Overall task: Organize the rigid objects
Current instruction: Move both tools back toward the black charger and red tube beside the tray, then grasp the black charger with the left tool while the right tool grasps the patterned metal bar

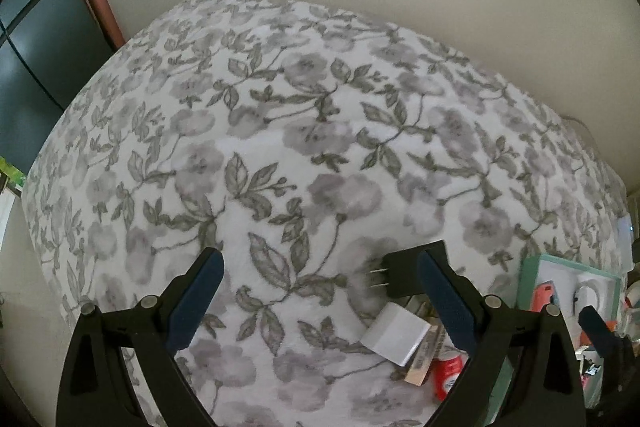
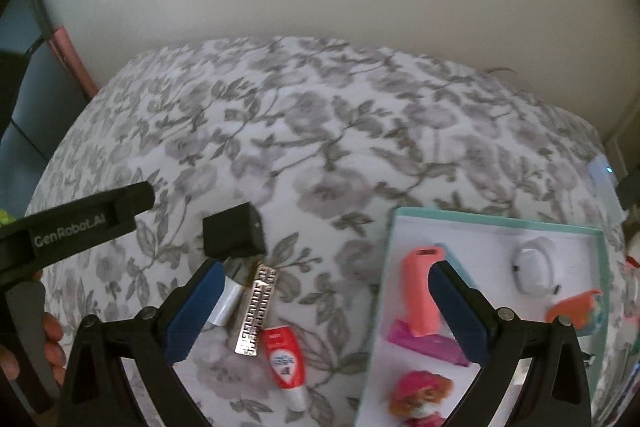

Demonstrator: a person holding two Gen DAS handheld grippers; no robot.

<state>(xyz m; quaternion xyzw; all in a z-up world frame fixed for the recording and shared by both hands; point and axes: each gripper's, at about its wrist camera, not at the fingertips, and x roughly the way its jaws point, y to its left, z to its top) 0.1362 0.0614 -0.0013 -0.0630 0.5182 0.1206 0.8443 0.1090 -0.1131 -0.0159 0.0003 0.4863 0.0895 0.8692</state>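
- Left gripper [image 1: 320, 291]: jaws released, holding nothing, over the floral bed [image 1: 280, 147].
- Right gripper [image 2: 326, 301]: jaws released too.
- Black charger [image 2: 234, 231], white adapter [image 1: 396, 339], red tube [image 2: 286, 351] lie left of the teal tray [image 2: 380, 287], near edge.

Soft, even indoor light fills both views, dim rather than bright, with no glare and only faint shadows. Fisheye distortion bulges the floral bedspread [image 1: 304, 131] into a dome, and black vignette cuts the corners. The right wrist view is blurrier: the bedspread's pattern smears at centre, and the toys in the teal tray [image 2: 496, 223] at lower right look soft.
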